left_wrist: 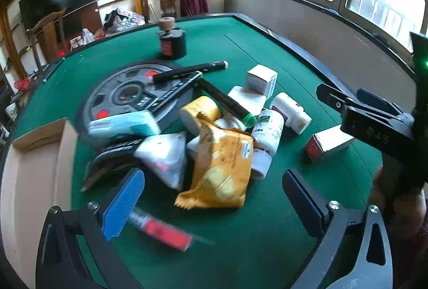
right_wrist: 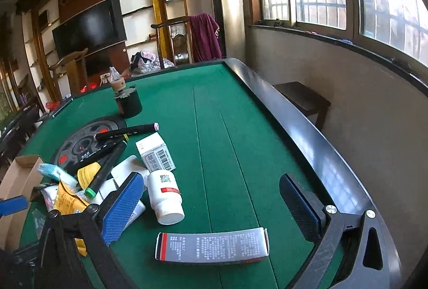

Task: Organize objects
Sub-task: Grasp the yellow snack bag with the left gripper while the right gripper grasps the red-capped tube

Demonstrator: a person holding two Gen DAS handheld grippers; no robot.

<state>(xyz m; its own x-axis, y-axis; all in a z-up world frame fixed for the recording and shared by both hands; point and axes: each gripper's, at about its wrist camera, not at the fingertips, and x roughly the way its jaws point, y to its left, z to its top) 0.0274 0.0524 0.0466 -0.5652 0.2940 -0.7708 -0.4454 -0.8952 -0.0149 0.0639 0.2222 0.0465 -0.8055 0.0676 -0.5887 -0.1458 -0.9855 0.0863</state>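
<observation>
Both grippers hang over a green felt table (right_wrist: 227, 128) with a dark raised rim. The left gripper (left_wrist: 214, 198) has its jaws spread wide, nothing between the pads, poised above a heap of objects near the middle of the table toward its left edge: a yellow pouch (left_wrist: 222, 168), a white bottle with green print (left_wrist: 267, 131), a white bottle with a red label (left_wrist: 290, 112), a black marker with a green cap (left_wrist: 227, 101), another black marker (left_wrist: 190, 71) lying across a grey weight plate (left_wrist: 131, 96), and a small white box (left_wrist: 260, 79). A red and white tube (left_wrist: 163, 230), blurred, lies on the felt just beside the left finger. A cardboard box (left_wrist: 37, 168) stands at the table's left edge. The right gripper (right_wrist: 211, 208) is likewise spread apart and empty, above a grey carton with a red end (right_wrist: 211, 246) that lies flat near the near edge, apart from the heap. A dark cylindrical pot (right_wrist: 128, 101) stands farther back, toward the far edge.
</observation>
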